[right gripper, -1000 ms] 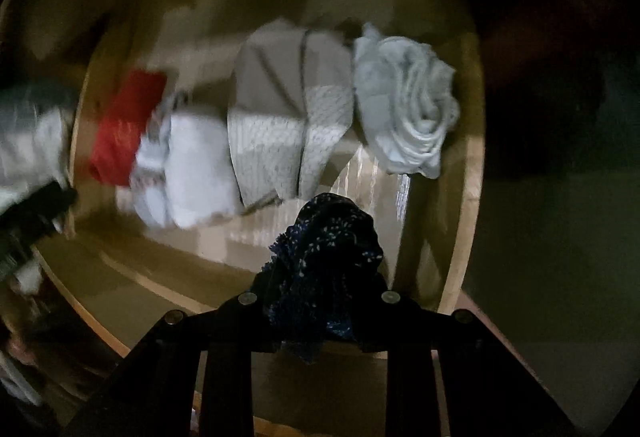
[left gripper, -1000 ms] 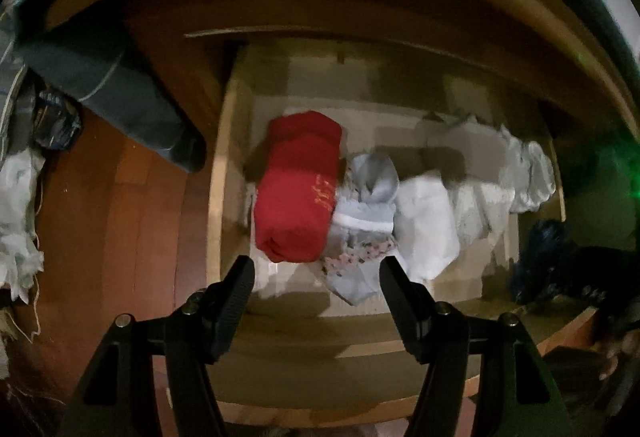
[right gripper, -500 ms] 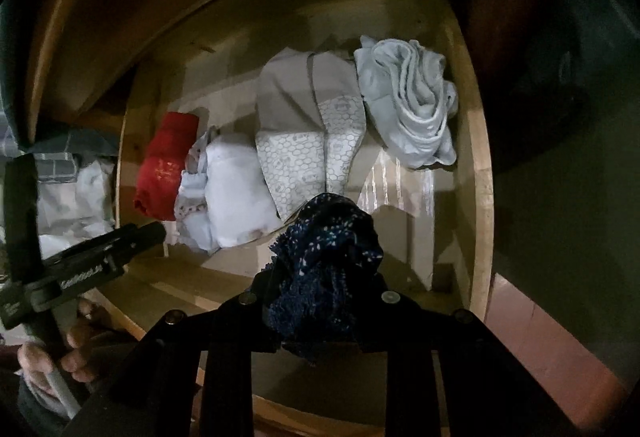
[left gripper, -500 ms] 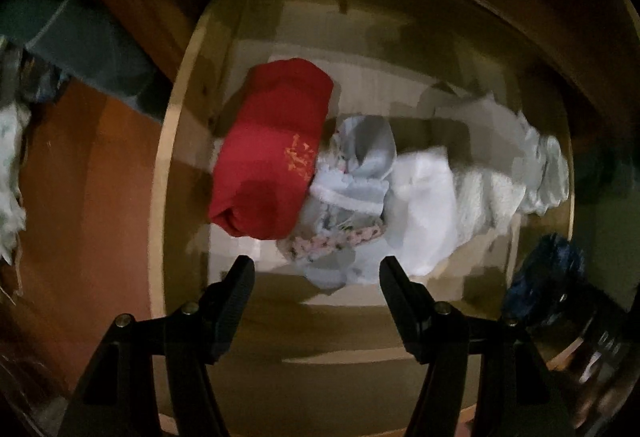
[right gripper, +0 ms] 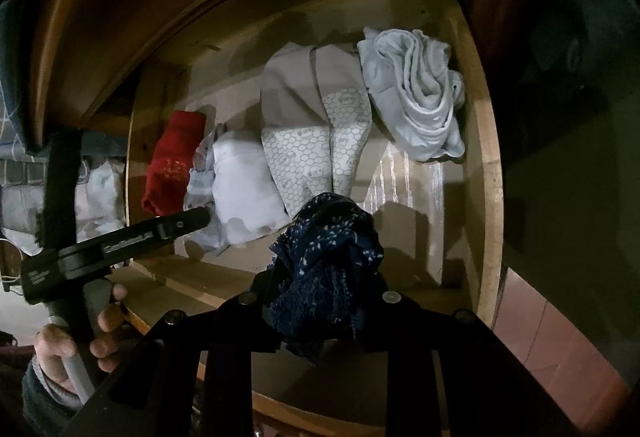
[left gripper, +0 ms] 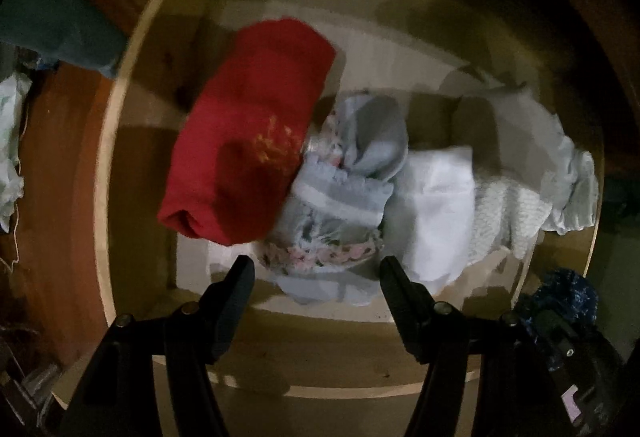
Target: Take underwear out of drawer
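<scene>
Underwear lies in a row across the drawer — red roll leftmost, blue floral pair straight below the left gripper, which points down, jaws apart and empty. Right gripper — off to the right, tilted — clenches a navy pair.

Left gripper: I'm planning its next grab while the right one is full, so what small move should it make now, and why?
Probably lower straight down a little more. The left gripper is open and empty above the pale blue underwear, which lies between the red roll and the white one, not yet touched. The right gripper is shut on the navy underwear.
</scene>
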